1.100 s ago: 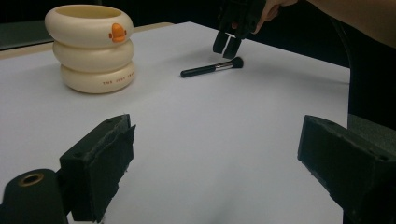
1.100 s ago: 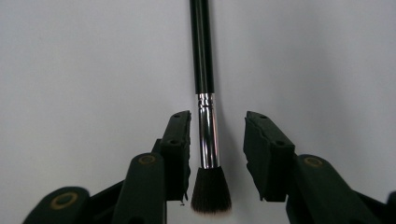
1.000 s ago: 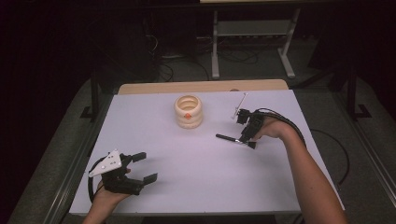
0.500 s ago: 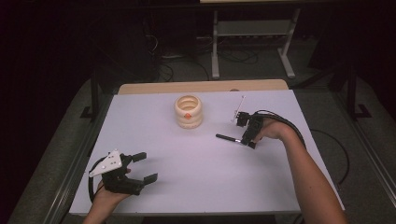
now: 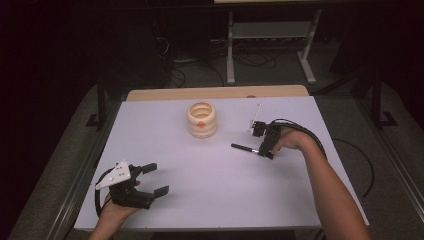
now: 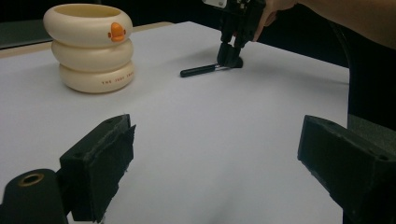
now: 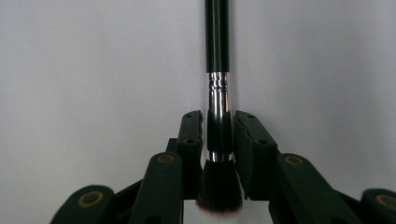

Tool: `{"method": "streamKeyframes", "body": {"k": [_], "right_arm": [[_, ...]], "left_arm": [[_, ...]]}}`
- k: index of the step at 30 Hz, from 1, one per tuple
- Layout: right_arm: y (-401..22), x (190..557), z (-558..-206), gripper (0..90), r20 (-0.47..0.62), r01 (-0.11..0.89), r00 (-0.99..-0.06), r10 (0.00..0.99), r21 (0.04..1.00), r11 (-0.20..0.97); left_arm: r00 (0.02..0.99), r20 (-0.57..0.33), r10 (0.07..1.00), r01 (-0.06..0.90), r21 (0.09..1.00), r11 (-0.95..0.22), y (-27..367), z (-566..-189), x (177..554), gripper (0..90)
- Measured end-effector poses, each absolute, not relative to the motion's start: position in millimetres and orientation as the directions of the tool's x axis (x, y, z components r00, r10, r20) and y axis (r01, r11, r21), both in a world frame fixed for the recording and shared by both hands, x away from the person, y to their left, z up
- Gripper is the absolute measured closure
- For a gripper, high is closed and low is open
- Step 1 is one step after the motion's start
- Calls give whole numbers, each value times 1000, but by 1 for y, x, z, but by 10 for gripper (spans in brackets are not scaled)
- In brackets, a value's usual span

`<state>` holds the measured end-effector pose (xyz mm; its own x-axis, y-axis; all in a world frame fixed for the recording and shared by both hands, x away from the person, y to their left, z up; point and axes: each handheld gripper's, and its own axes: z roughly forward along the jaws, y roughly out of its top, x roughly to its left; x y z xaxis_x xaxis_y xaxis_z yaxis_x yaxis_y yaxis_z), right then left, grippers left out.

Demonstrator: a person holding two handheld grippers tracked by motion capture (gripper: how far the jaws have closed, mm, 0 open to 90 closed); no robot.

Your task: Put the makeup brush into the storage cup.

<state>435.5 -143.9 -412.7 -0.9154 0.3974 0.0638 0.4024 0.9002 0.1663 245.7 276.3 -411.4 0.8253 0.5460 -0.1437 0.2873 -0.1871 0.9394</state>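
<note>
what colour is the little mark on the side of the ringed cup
Orange, on the top ring of the cream ringed cup; the left gripper view shows it best.

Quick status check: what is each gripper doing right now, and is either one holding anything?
Left gripper: open, holding nothing, low over the table.
Right gripper: jaws have just been closing, now shut on the makeup brush at its metal ferrule.

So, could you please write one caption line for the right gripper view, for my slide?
Right gripper closing its jaws on the metal ferrule of a black makeup brush lying on the white table.
</note>
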Motion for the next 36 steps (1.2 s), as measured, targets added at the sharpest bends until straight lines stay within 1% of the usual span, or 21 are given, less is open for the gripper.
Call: {"method": "streamKeyframes", "body": {"k": [4,17,31,36], "right_arm": [[-142,436,-415,739,67,403,-915,397,158,902],[-139,436,-418,754,65,385,-923,380,141,912],[-141,437,-415,767,78,405,-914,398,171,898],[-140,434,-412,768,92,389,-921,378,189,902]], "left_arm": [[825,-145,547,289,939,-186,276,-411,246,99],[825,-141,547,287,939,-191,277,-411,246,99],[825,-141,548,286,939,-189,277,-411,246,99],[825,-142,547,287,939,-190,277,-411,246,100]]}}
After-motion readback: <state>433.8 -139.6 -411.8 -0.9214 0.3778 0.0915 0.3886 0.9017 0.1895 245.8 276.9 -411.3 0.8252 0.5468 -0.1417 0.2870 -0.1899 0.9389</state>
